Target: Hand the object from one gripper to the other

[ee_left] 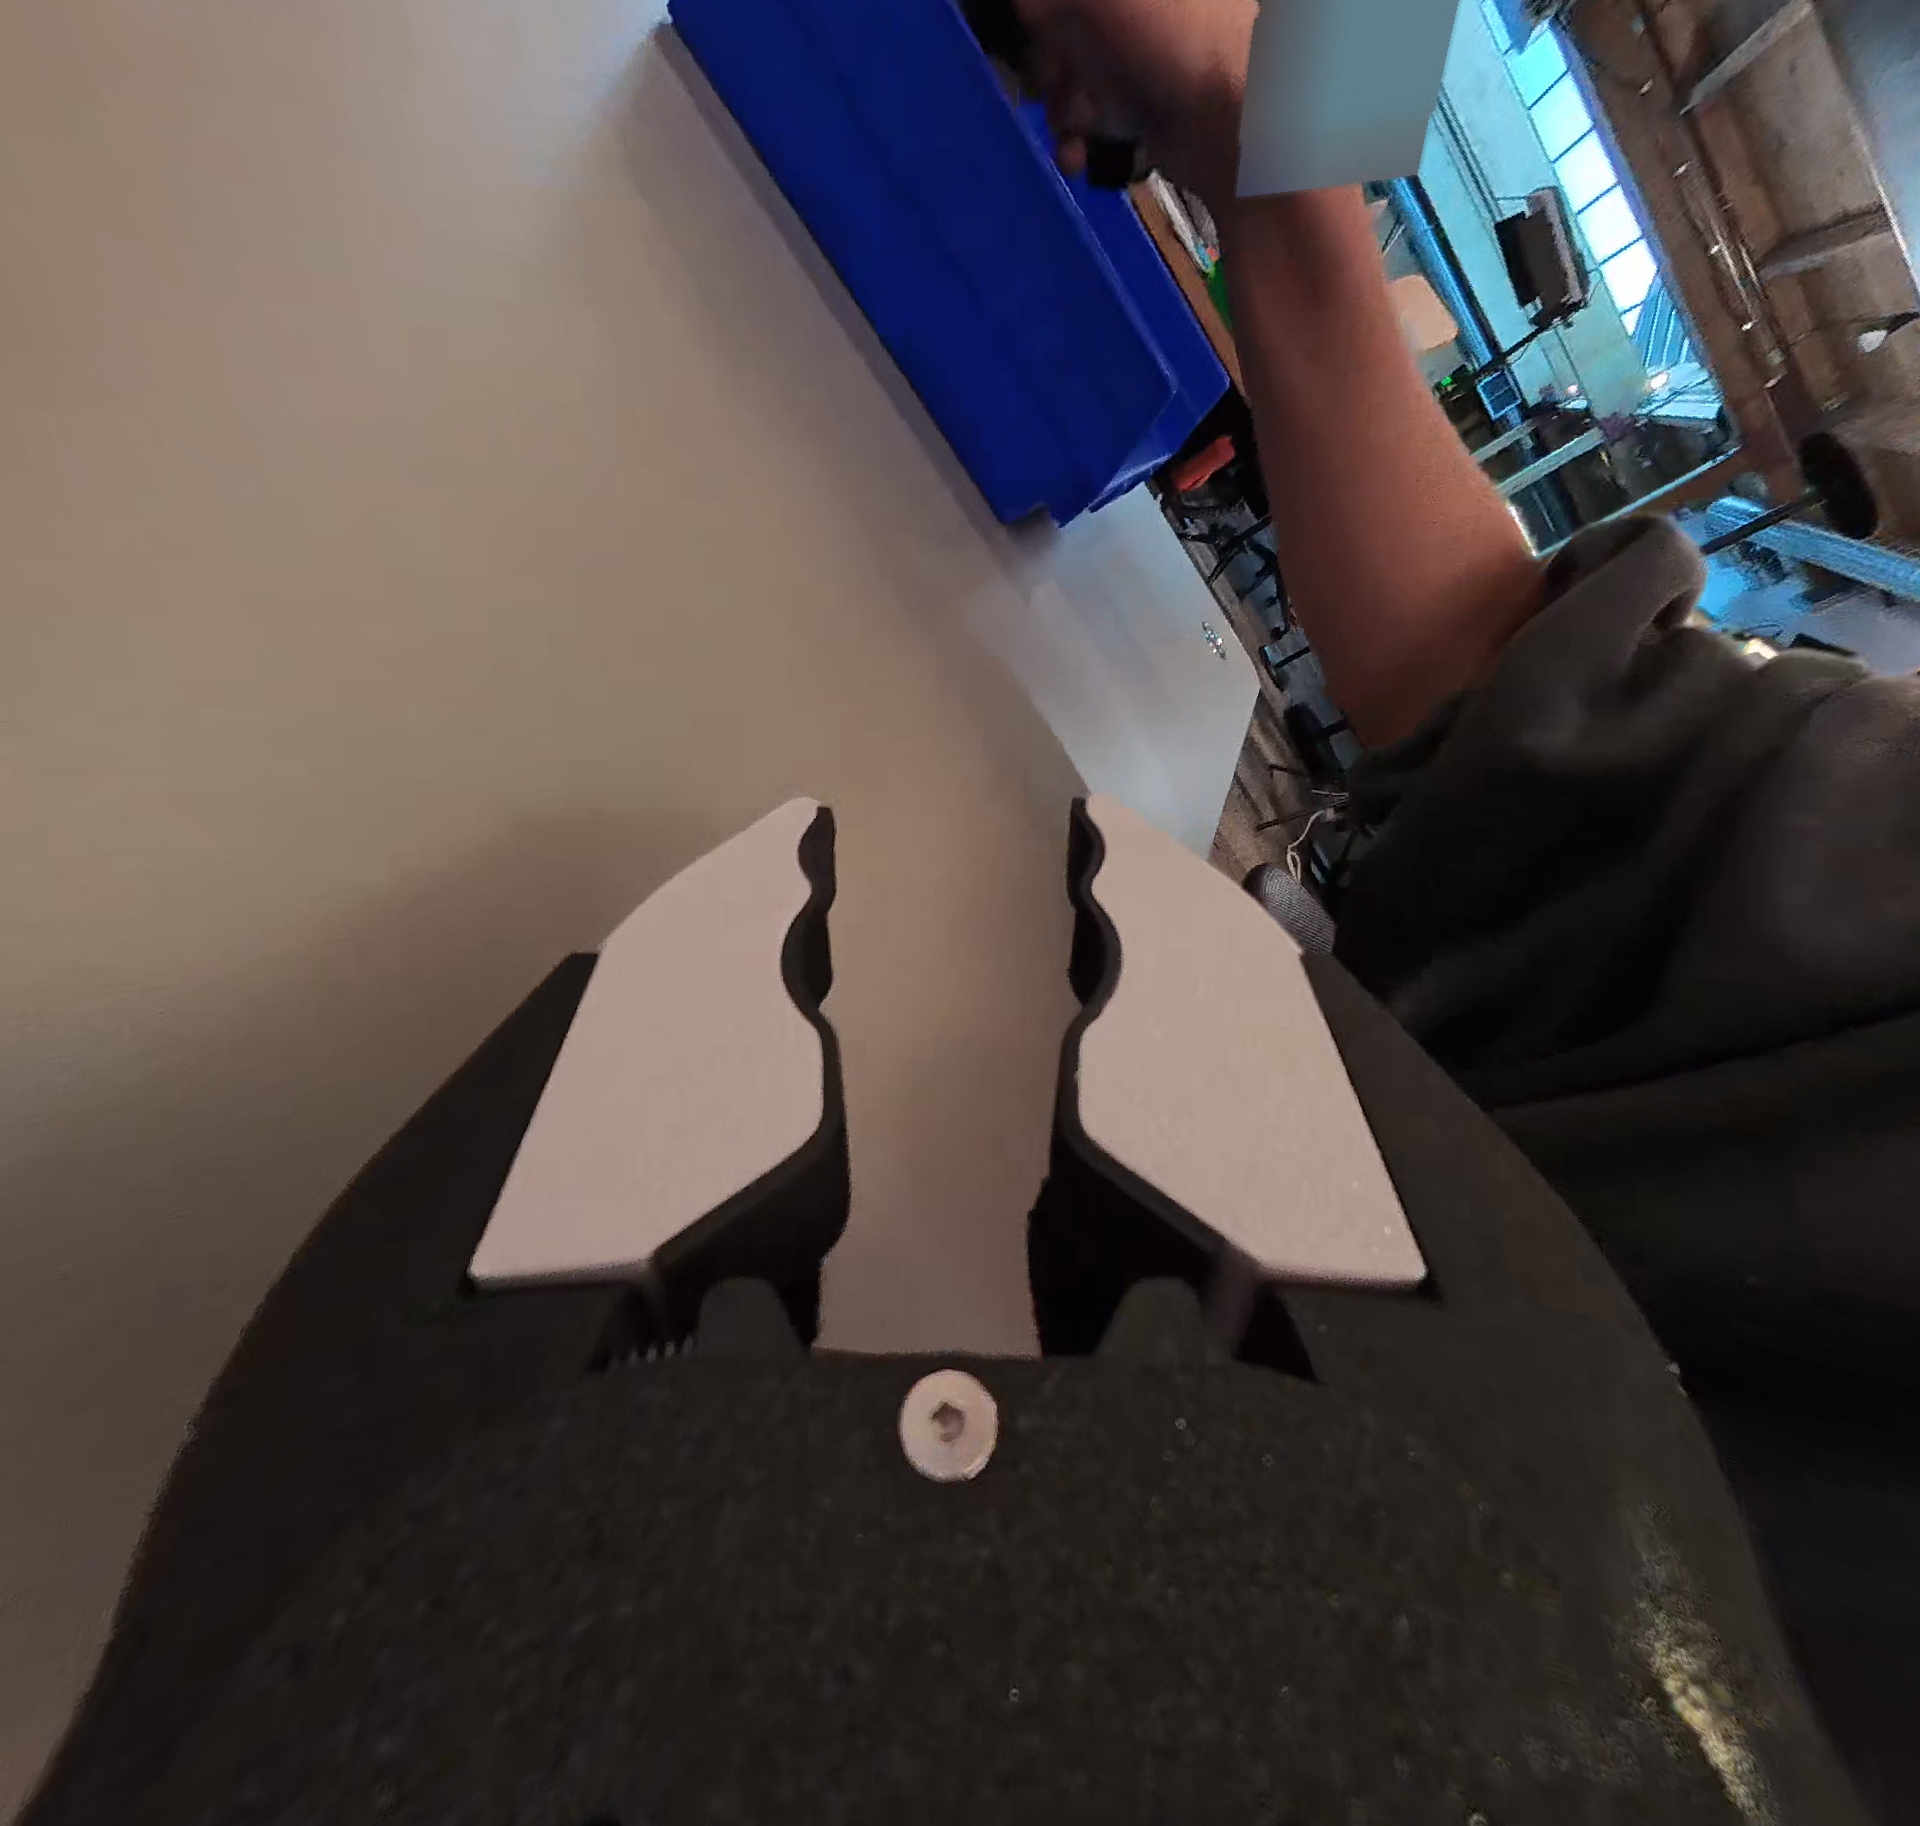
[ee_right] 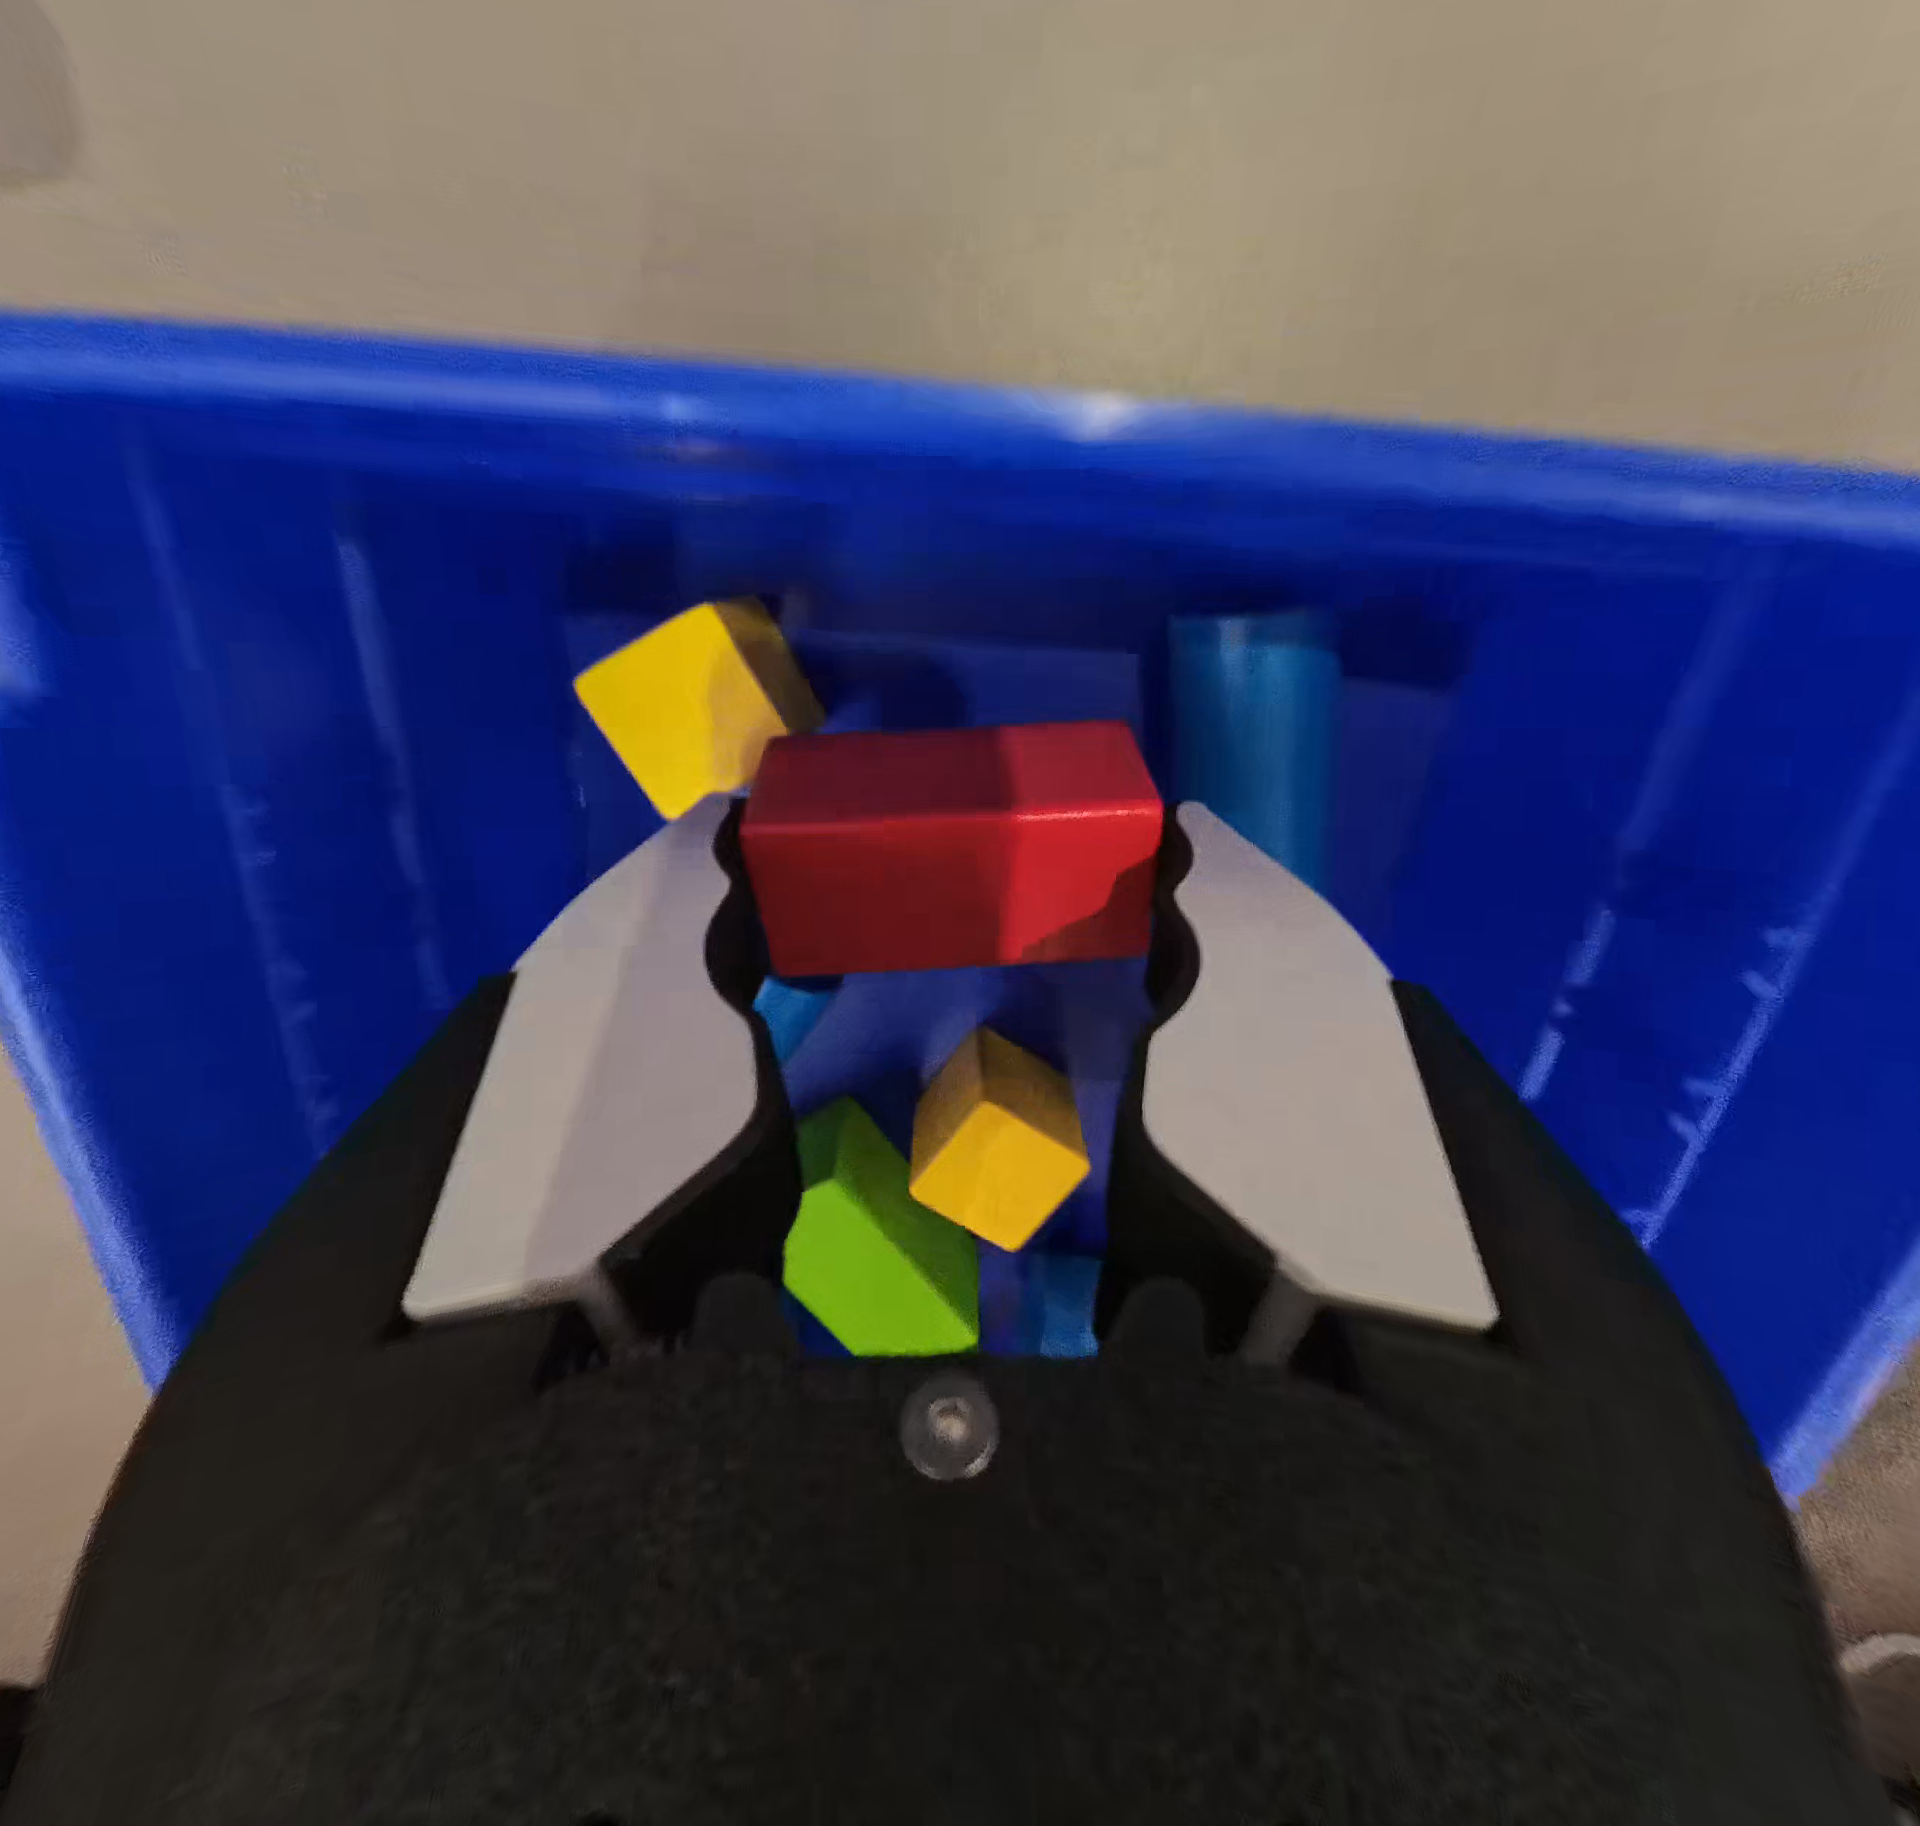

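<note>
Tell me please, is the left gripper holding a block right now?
No, the left gripper is open with only the bare table between its fingers.

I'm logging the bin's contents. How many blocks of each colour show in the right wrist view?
Red: 1
Yellow: 2
Green: 1
Blue, partly hidden: at least 3
Total: at least 7

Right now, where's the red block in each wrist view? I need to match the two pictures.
Left wrist view: the red block is not in it; the left gripper is open and empty over the table.
Right wrist view: red block at centre, between the right gripper's jaws, above the bin's other blocks.
Shared landmark: the blue bin.
</note>
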Available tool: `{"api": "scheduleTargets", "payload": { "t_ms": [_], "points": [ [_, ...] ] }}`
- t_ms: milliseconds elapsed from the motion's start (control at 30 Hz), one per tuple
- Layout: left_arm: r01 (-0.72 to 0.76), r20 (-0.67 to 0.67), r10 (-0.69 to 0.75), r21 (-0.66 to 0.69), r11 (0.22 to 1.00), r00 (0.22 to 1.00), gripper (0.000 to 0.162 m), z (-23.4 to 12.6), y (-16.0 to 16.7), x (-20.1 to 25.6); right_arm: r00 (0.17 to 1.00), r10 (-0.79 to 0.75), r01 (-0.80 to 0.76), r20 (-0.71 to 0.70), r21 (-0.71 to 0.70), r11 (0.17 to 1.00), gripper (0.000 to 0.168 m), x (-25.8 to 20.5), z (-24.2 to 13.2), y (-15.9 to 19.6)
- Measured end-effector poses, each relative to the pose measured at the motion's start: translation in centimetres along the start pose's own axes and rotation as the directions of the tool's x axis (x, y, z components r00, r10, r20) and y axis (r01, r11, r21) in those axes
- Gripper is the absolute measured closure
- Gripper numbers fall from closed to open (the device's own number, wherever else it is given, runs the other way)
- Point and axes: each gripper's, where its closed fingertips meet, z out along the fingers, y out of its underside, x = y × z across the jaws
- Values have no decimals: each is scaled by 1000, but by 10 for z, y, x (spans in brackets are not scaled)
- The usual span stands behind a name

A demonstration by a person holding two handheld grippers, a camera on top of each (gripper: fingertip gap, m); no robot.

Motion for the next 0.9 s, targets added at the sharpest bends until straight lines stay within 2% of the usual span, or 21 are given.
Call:
{"api": "scheduleTargets", "payload": {
  "t_ms": [167, 267, 400, 500, 600, 633, 667, 733, 767, 833, 900],
  "points": [
    [7, 3, -7, 11, 1000, 1000, 120, -6, 1, -1, 996, -9, -1, -85, -120, 993, 95, 6, 3, 0],
    [-4, 17, 4, 12, 1000, 1000, 121, -11, 2, -2, 990, -101, 84, -96, -168, 982, 95, 8, 8, 4],
    [9, 7, -9, 12, 1000, 1000, 121, -14, 5, -1, 938, -335, 312, -92, -197, 929, 94, 8, 25, 1],
    [23, -1, -23, 30, 999, 1000, 121, -17, 2, 0, 925, -379, 372, -37, -127, 919, 95, 3, 31, -7],
    [7, 21, -7, 36, 999, 1000, 121, -20, 2, -3, 916, -396, 393, -66, -60, 918, 90, 5, 26, -11],
    [-3, 38, 2, 32, 999, 999, 120, -20, 2, -5, 907, -408, 409, -107, -18, 912, 79, 6, 15, -13],
    [-15, 54, 13, 32, 999, 998, 120, -22, 2, -7, 900, -405, 417, -165, 48, 908, 77, 8, -3, -16],
    [-46, 112, 42, 39, 998, 993, 120, -26, -1, -12, 909, -323, 389, -261, 259, 884, 78, 5, -53, -15],
    [-66, 148, 59, 39, 997, 987, 120, -30, -3, -16, 925, -275, 362, -263, 381, 851, 83, -2, -80, -7],
    [-110, 210, 104, 16, 994, 972, 120, -40, -6, -21, 957, -217, 289, -191, 588, 755, 97, -24, -122, 27],
    [-168, 273, 161, 3, 986, 949, 120, -60, -16, -23, 959, -277, 230, -65, 748, 622, 105, -60, -147, 74]
  ]
}}
